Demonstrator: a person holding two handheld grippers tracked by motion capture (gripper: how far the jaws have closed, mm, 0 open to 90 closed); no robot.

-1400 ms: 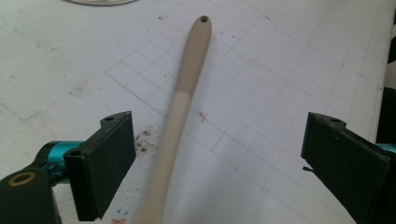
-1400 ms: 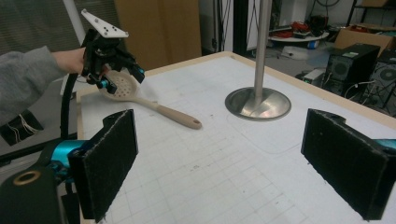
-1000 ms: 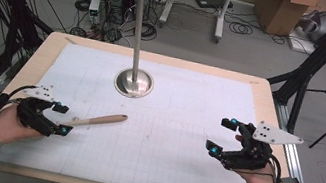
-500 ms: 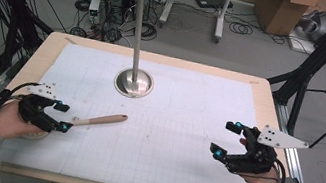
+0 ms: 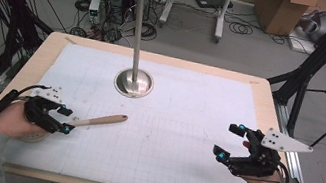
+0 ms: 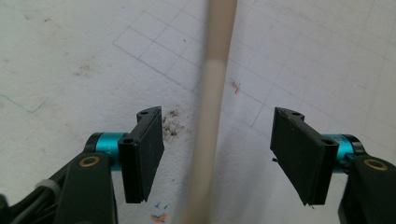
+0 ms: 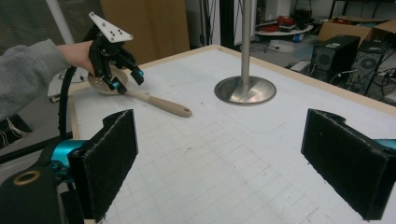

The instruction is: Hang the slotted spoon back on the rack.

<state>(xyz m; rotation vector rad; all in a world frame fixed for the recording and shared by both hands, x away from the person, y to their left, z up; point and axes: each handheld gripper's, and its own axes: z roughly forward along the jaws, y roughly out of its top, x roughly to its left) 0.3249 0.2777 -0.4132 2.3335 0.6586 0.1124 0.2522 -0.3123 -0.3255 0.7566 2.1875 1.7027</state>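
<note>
**Wooden spoon lies between open left fingers**

Between the left gripper's (image 5: 61, 118) two black fingers (image 6: 144, 154), which stand wide apart, runs the pale handle of a wooden spoon (image 5: 97, 120); neither finger touches it. In the left gripper view the handle (image 6: 210, 116) passes up the middle of the gap, blurred by closeness, over the white gridded sheet (image 5: 163, 137) that covers the bench (image 5: 263, 104). The spoon lies flat near the left edge of the sheet, its handle pointing right and slightly far, its bowl end under the left hand (image 5: 19, 119). From the right gripper view the spoon's bowl (image 7: 105, 84) sits beneath that gripper, and the handle ends in a small hole.

Near the right edge, the right gripper (image 5: 230, 144) hovers with its fingers (image 7: 112, 154) spread wide on nothing, well apart from the spoon. A metal stand (image 5: 135, 81) with a round base and tall upright pole sits at the far middle of the sheet. Beyond the bench, cables, boxes and computer cases (image 7: 343, 53) lie on the floor.
</note>
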